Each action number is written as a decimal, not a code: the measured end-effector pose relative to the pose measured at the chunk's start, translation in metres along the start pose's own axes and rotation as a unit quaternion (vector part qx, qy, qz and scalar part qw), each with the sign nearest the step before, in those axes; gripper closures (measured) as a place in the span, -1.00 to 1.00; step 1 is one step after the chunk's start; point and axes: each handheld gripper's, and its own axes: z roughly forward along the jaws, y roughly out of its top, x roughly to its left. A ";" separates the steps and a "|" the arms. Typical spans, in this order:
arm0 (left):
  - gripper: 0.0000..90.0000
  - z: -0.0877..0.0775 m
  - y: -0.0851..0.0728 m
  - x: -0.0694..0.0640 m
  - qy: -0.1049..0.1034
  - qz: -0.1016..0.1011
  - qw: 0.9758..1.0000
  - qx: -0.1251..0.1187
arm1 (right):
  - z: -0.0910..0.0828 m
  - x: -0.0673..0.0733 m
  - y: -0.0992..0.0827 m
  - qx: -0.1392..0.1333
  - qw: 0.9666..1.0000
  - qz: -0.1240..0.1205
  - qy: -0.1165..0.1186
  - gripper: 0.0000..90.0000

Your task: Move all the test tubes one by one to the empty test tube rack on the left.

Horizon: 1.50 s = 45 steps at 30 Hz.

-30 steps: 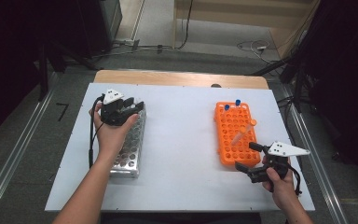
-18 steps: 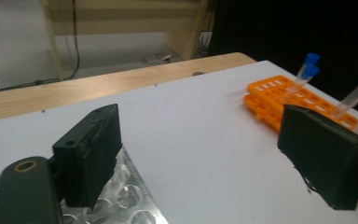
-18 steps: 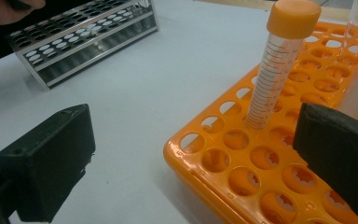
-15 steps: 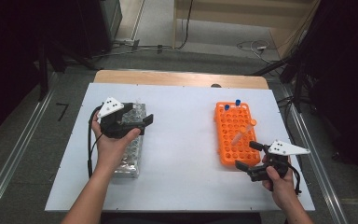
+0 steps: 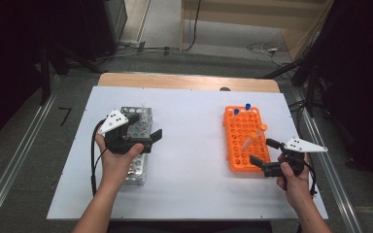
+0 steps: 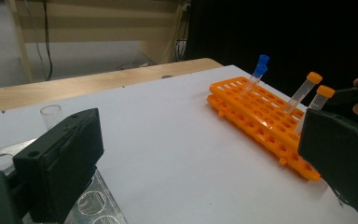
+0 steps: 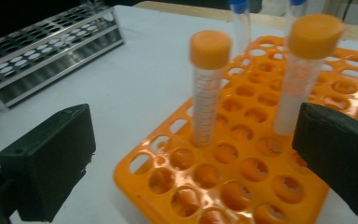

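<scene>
Left gripper [image 5: 143,132] fingers just opened wide, empty, over silver metal tube rack [image 5: 137,145]. Right gripper [image 5: 267,154] fingers apart, nearer; orange-capped plastic tube [image 7: 207,88] upright in orange plastic rack [image 7: 242,186], directly ahead between fingers.

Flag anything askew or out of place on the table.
The orange-capped tubes lean in the orange rack instead of standing upright, as the high view shows. One capless tube stands alone in the metal rack. Nothing spilled or broken.
</scene>
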 end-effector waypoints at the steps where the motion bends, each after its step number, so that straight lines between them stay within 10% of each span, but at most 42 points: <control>1: -1.00 0.000 0.000 0.000 -0.002 0.000 1.000 -0.001 | 0.000 -0.003 0.001 0.000 1.000 0.003 -0.003 -1.00; 22: -1.00 0.013 -0.007 -0.012 -0.027 0.007 0.999 0.017 | 0.015 -0.048 0.025 -0.024 0.998 0.052 -0.037 -0.90; 45: -1.00 0.020 -0.016 -0.020 -0.034 0.004 0.999 0.029 | 0.046 -0.050 0.001 0.036 0.997 0.037 -0.052 0.40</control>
